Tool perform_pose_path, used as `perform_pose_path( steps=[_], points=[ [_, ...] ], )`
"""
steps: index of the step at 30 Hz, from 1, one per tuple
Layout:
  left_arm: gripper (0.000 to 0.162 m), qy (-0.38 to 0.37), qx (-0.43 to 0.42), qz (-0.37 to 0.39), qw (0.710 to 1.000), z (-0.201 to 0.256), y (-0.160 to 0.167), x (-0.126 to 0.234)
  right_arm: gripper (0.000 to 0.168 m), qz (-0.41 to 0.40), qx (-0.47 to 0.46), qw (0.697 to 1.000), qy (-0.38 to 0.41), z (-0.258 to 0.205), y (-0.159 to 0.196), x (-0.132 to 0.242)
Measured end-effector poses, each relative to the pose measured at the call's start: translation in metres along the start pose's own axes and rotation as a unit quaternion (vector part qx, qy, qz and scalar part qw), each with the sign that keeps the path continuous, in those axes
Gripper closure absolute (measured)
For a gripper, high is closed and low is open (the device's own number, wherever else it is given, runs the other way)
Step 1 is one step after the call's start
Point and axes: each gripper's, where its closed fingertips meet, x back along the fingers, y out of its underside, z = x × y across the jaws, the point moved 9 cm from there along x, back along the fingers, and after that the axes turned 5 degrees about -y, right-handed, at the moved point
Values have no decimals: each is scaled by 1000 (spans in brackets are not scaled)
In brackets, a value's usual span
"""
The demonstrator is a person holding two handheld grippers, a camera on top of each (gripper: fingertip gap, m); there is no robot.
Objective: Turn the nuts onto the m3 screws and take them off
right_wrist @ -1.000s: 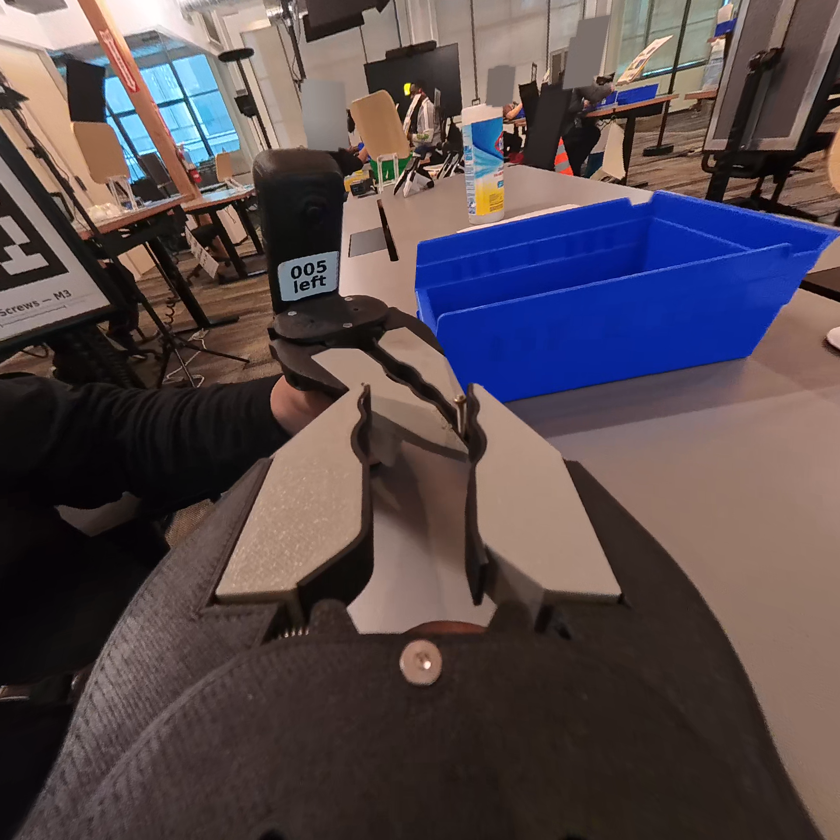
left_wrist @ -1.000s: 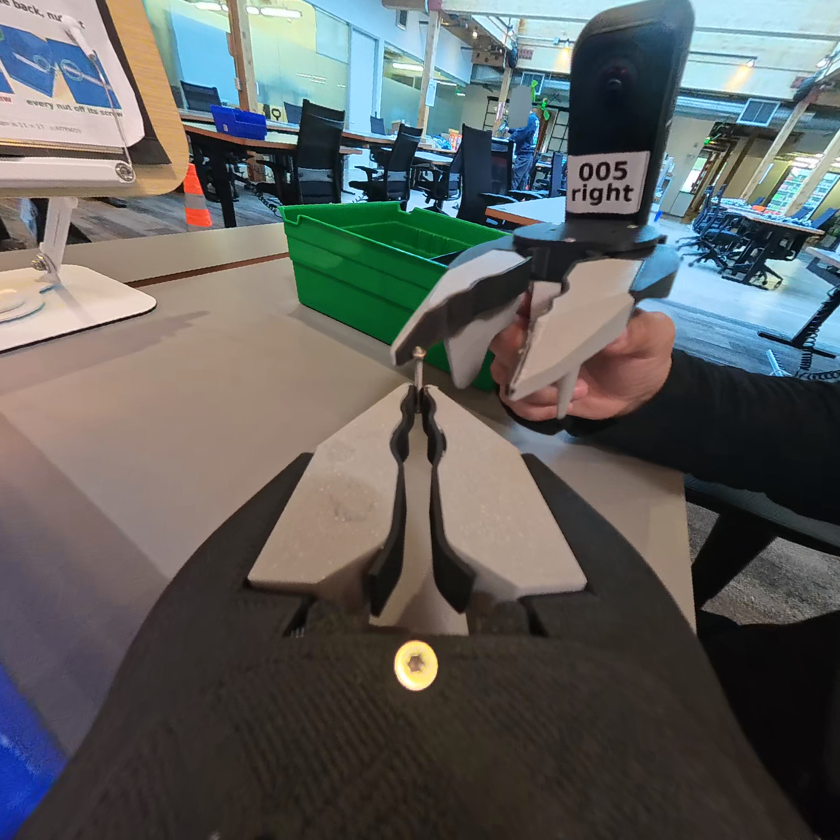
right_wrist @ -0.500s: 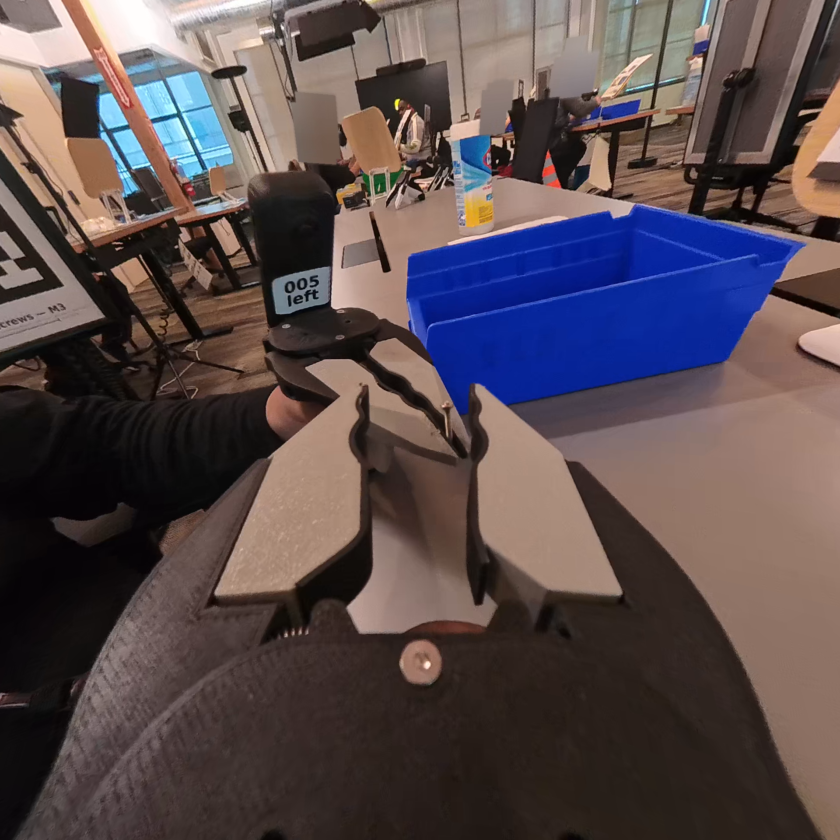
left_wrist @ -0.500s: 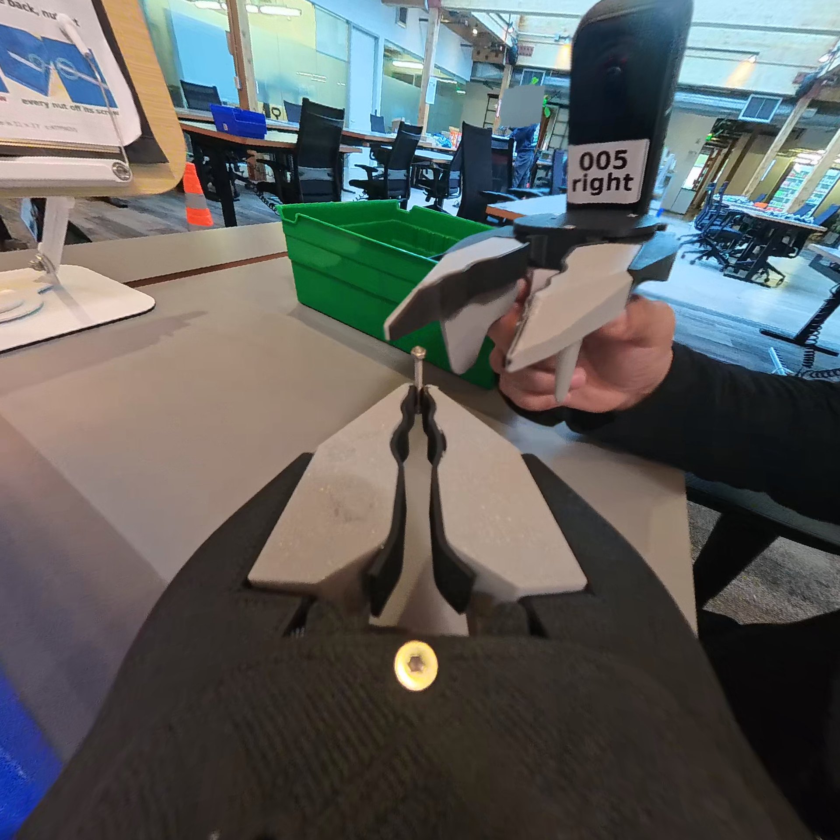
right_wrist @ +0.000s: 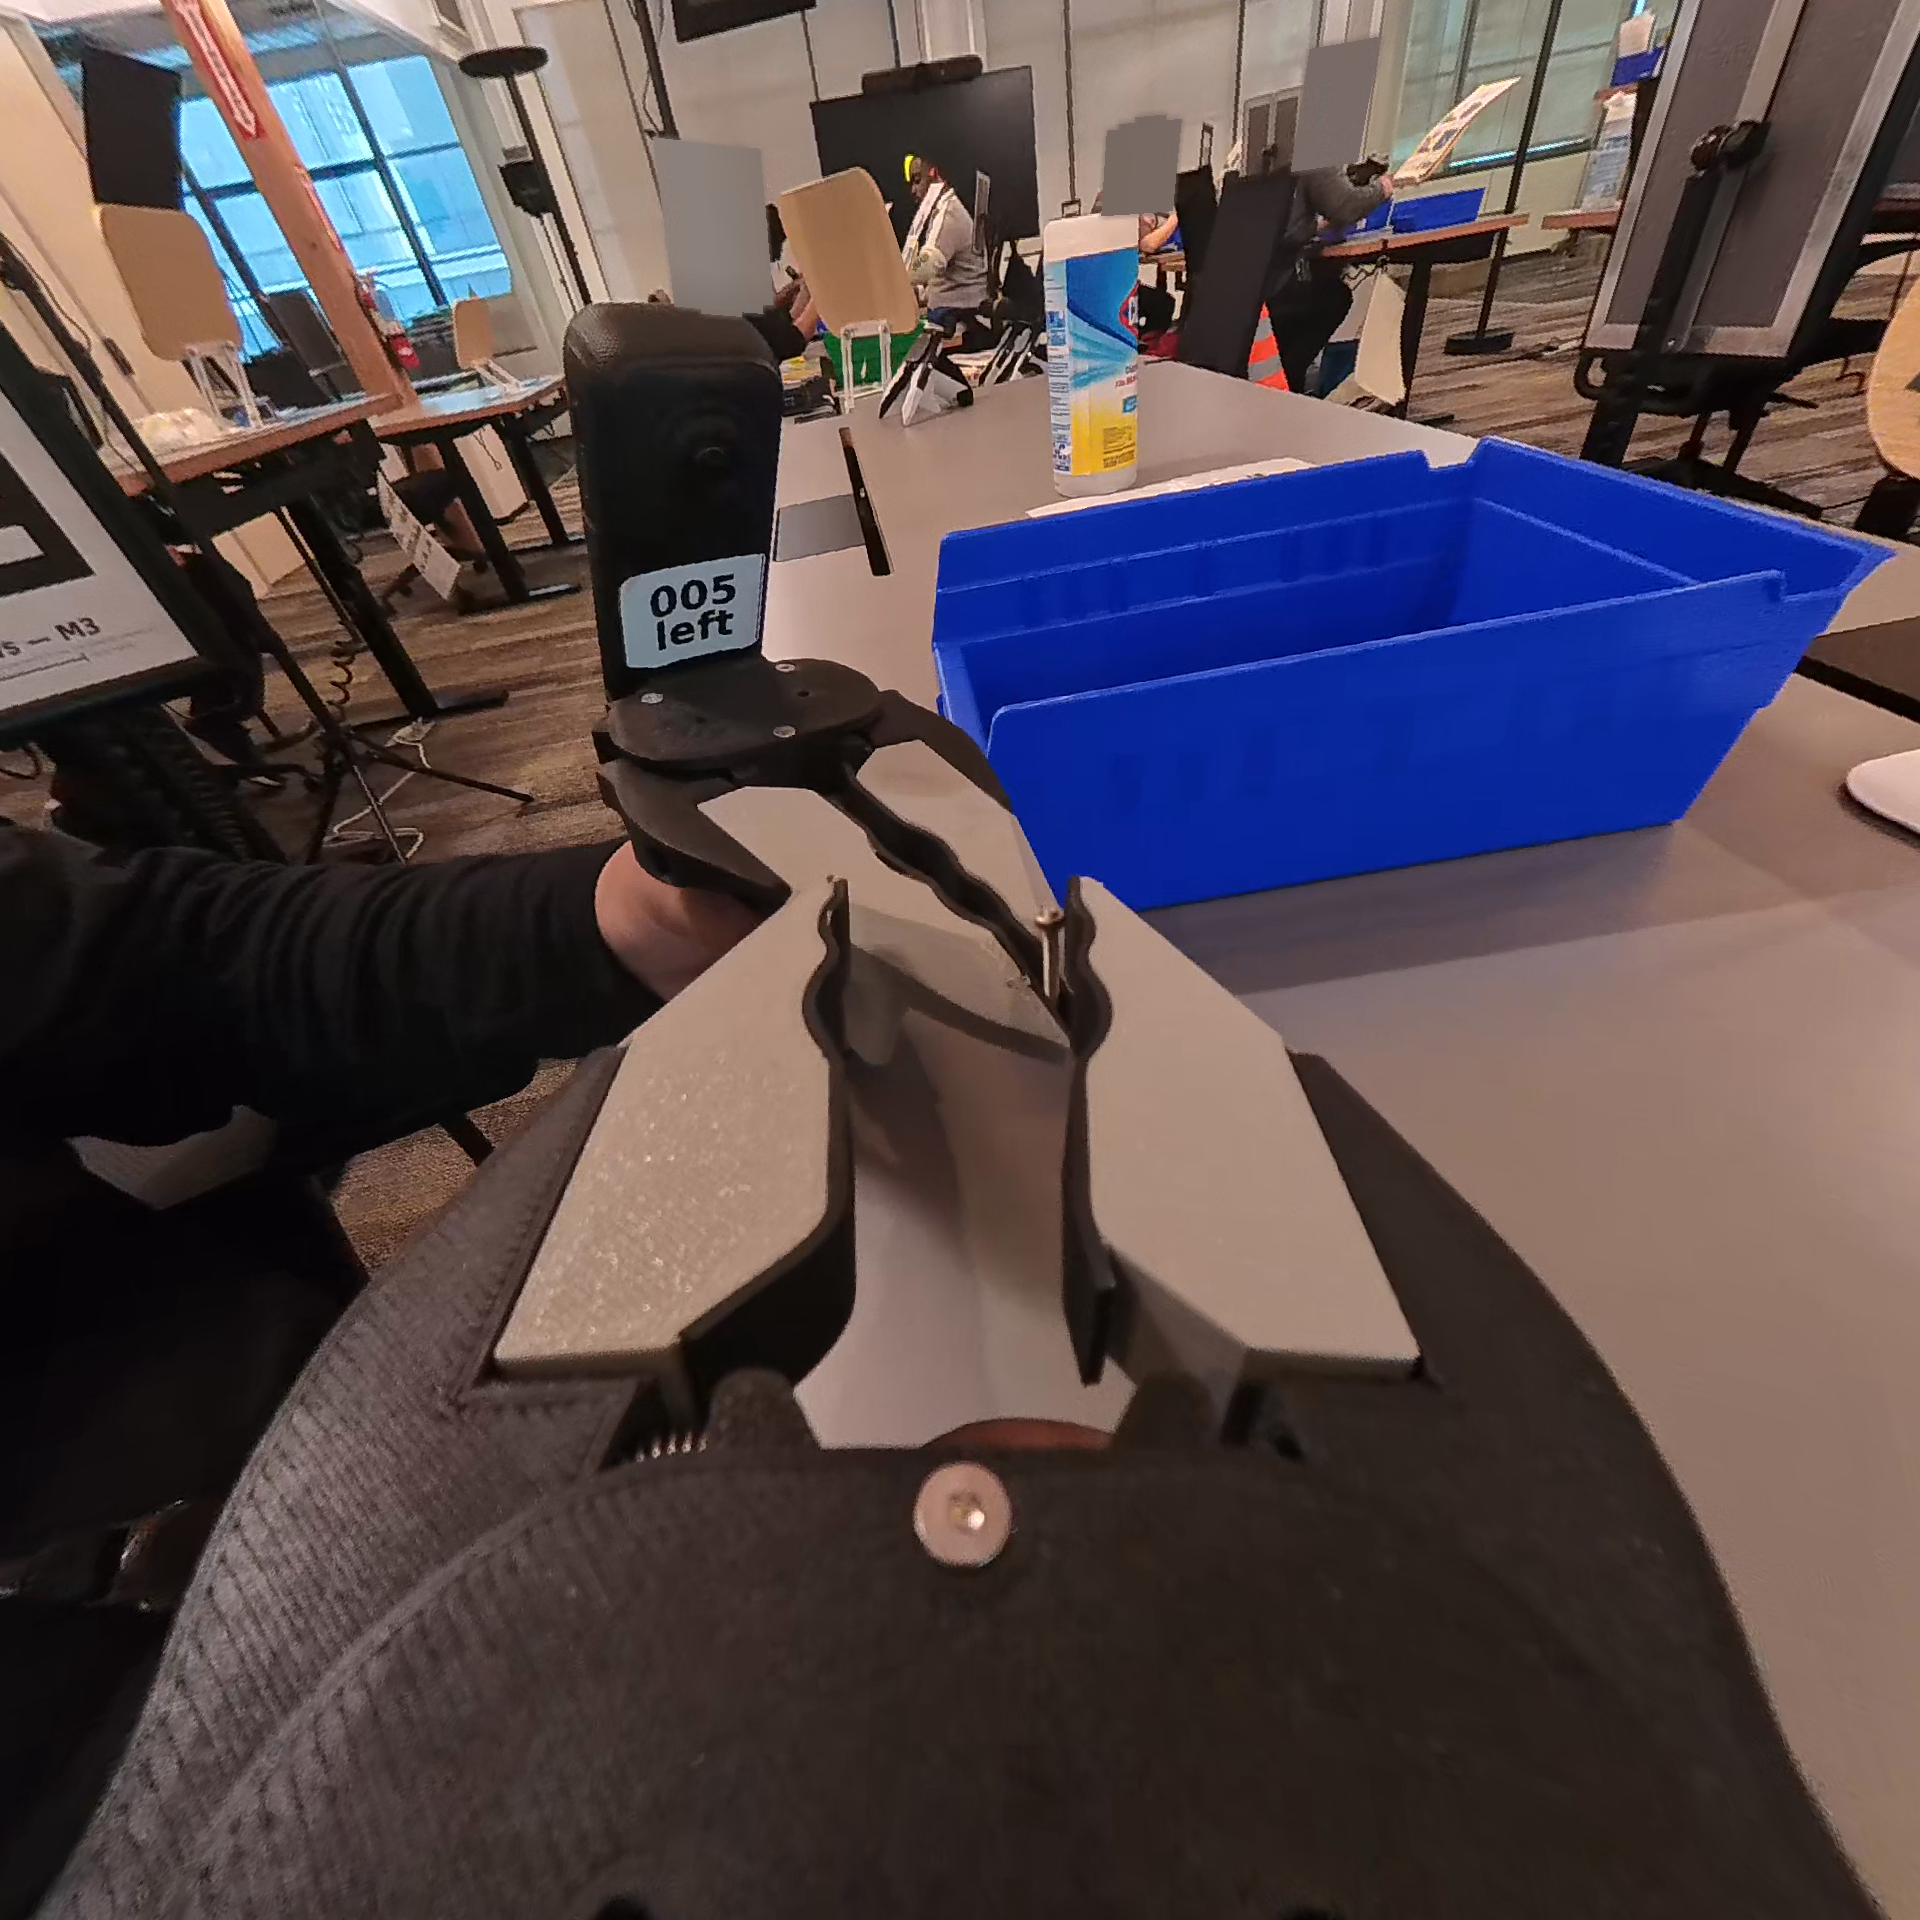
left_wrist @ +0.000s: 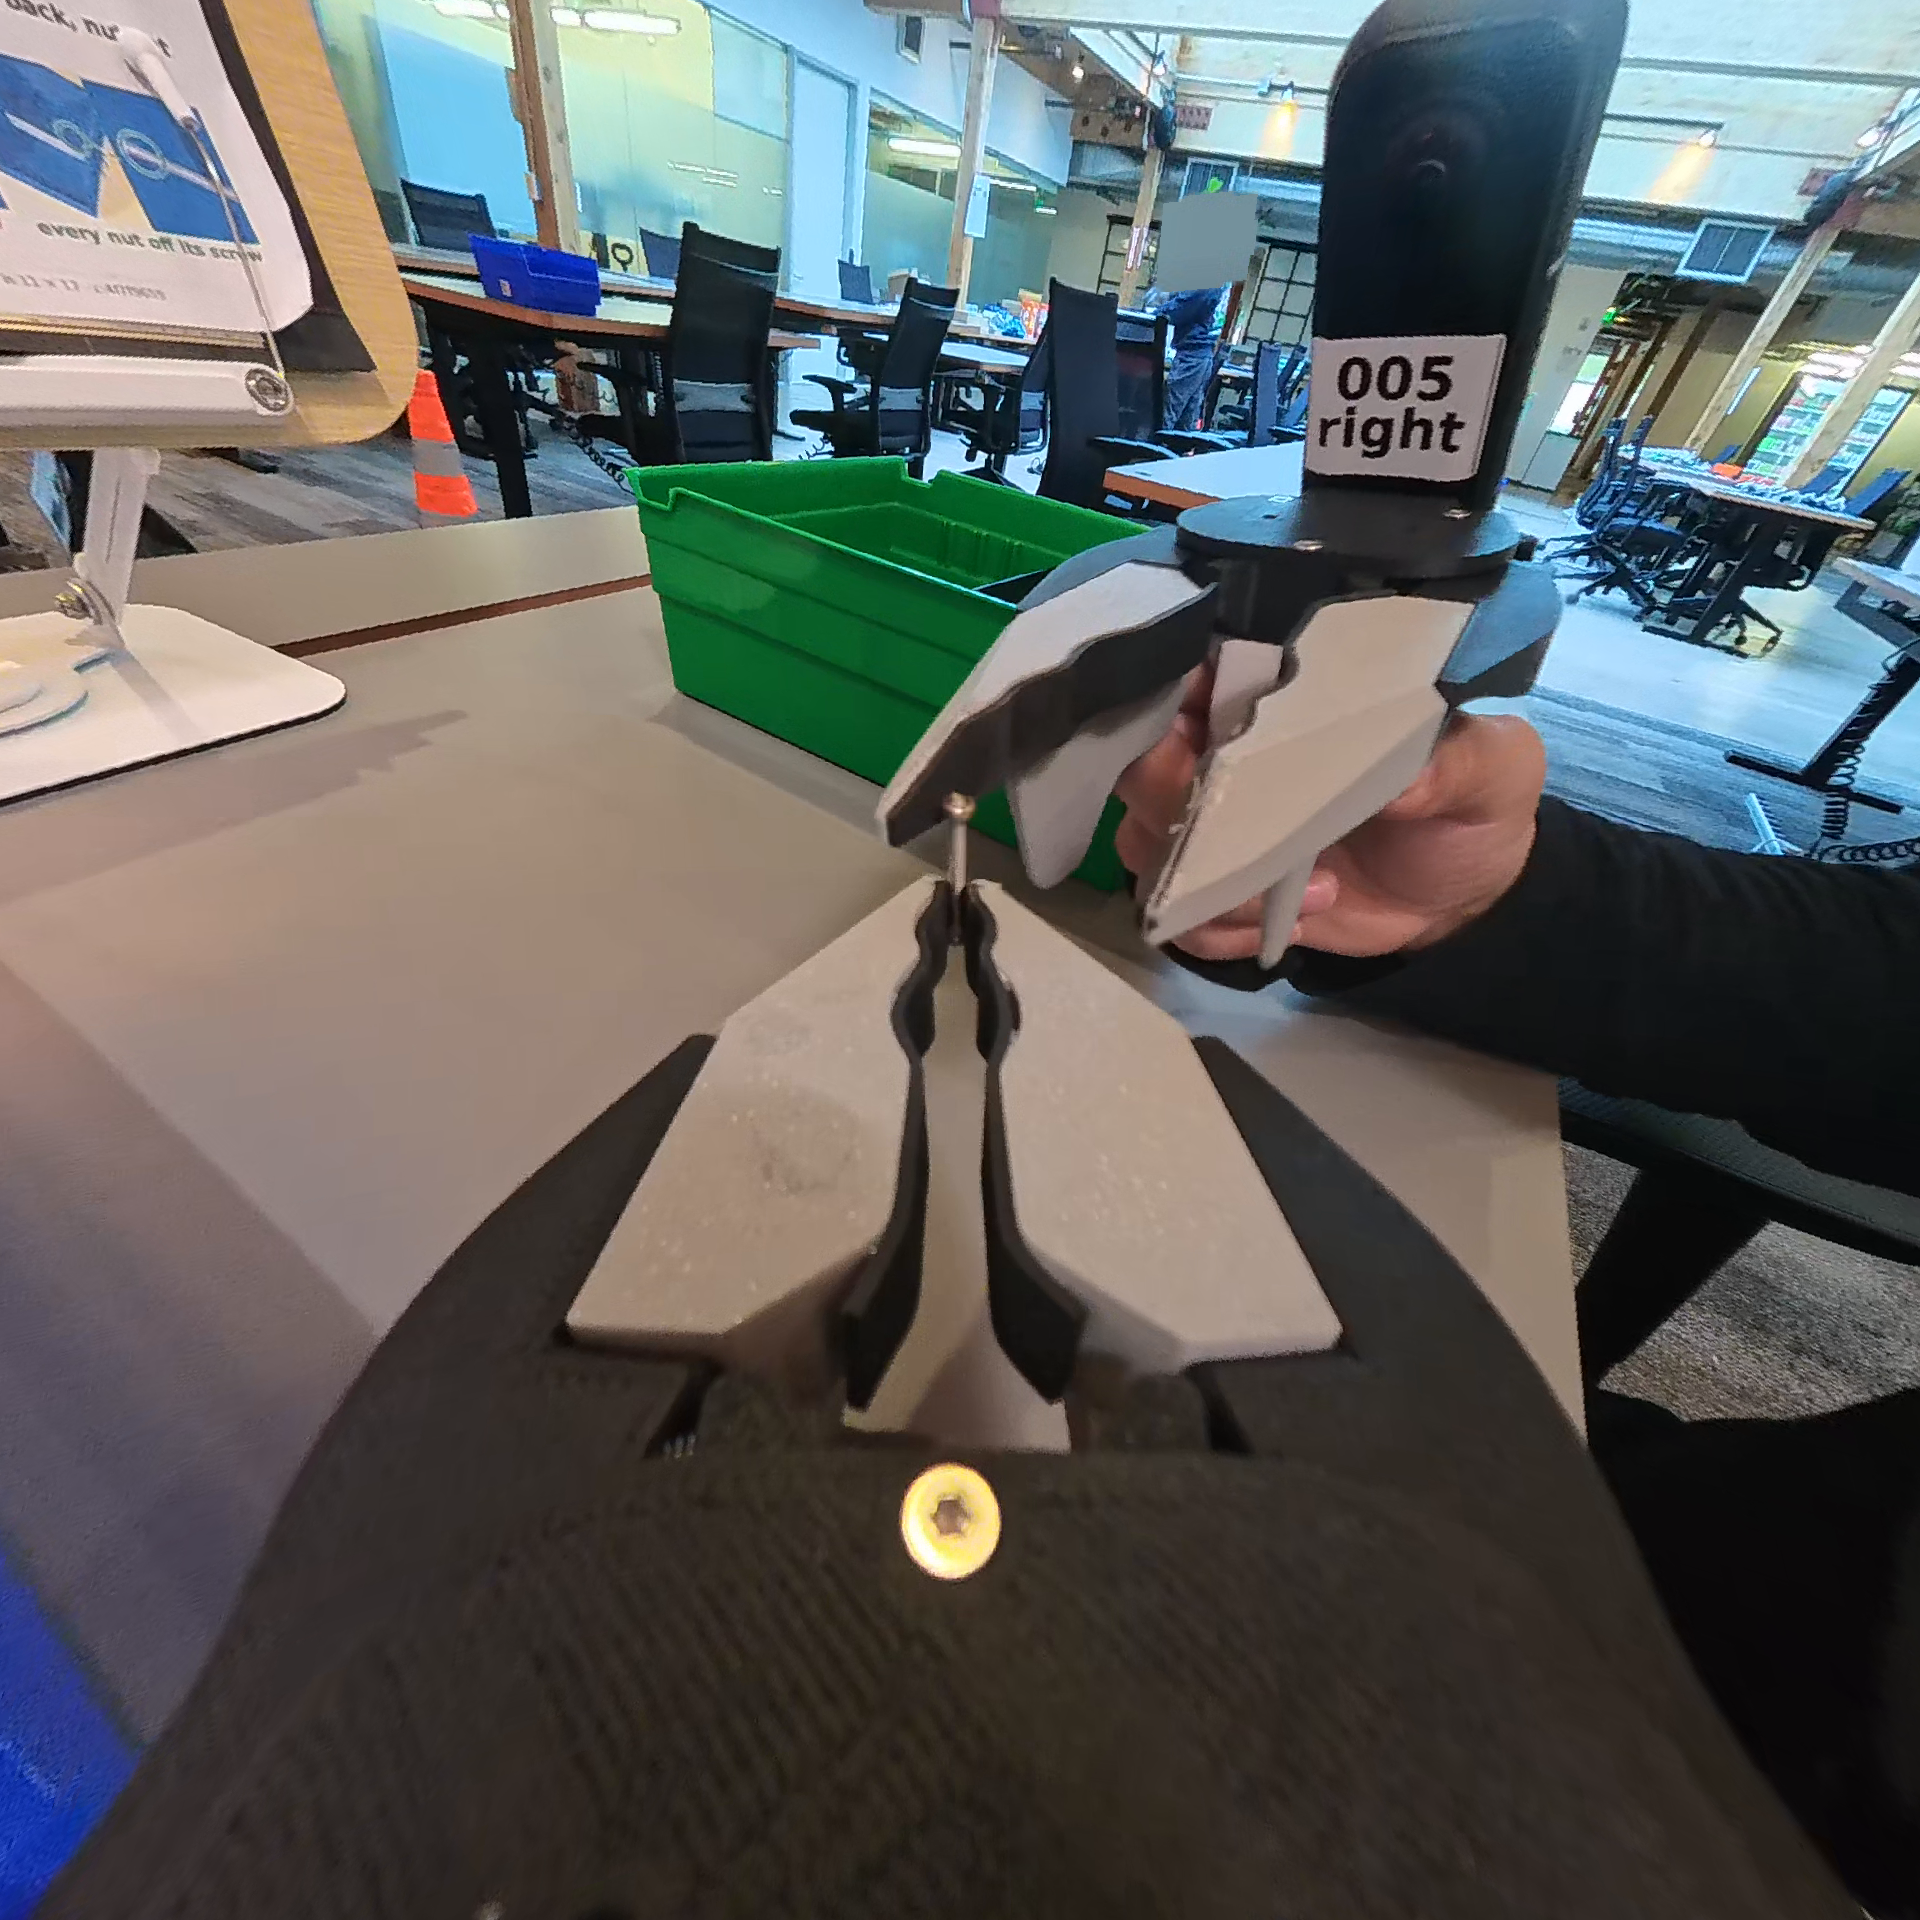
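Note:
My left gripper (left_wrist: 958, 896) is shut on a thin M3 screw (left_wrist: 962, 847), which stands upright from its tips with the head on top. No nut shows on it. My right gripper (left_wrist: 1023, 873) is open beside it, one fingertip (left_wrist: 899, 821) right at the screw head. In the right wrist view, the right gripper (right_wrist: 956, 914) is open. There the screw (right_wrist: 1049, 951) stands between the fingers, close against the right-hand finger (right_wrist: 1086, 935), held by the left gripper (right_wrist: 1044, 1003). Both are held above the grey table (left_wrist: 416, 935).
A green bin (left_wrist: 831, 644) stands behind the grippers near the table's right edge. A blue bin (right_wrist: 1351, 748) sits on the other side. A wipes canister (right_wrist: 1091, 353) stands farther back. A white stand with a printed sheet (left_wrist: 135, 260) is at the far left. The tips of both grippers are at nearly the same place.
The right gripper lifted off the screw head half a second ago and has come back down to it. The left gripper stayed shut on the screw and hardly moved.

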Motion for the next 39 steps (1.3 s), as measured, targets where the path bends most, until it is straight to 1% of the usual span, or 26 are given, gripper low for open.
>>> perform_pose_path(
  steps=[4,8,15,18,22,24,28,35,39],
  points=[
    [162,6,-7,-5,1000,5,1,-3,124,-7,-5,1000,-10,-2,1,-8],
    [162,6,-15,-6,1000,7,1,-4,124,-12,2,1000,-6,-2,1,-8],
    [162,-10,-8,0,1000,0,0,0,127,14,-9,1000,6,4,-4,8],
    [162,-11,-8,0,1000,0,0,0,129,11,-3,1000,0,1,-4,6],
    [162,-4,-11,-3,1000,3,1,-2,125,9,-7,1000,-10,-1,-3,-2],
    [162,-2,-13,-5,1000,4,1,-3,127,9,-10,1000,-18,-2,-2,-5],
    [162,-2,-14,-3,1000,5,1,-3,127,8,7,1000,-1,-2,-4,-4],
    [162,-8,-14,-3,1000,3,1,-2,128,19,22,999,27,2,-10,15],
    [162,-11,-16,2,1000,3,0,-1,129,0,22,999,23,1,-5,10]
  ],
)
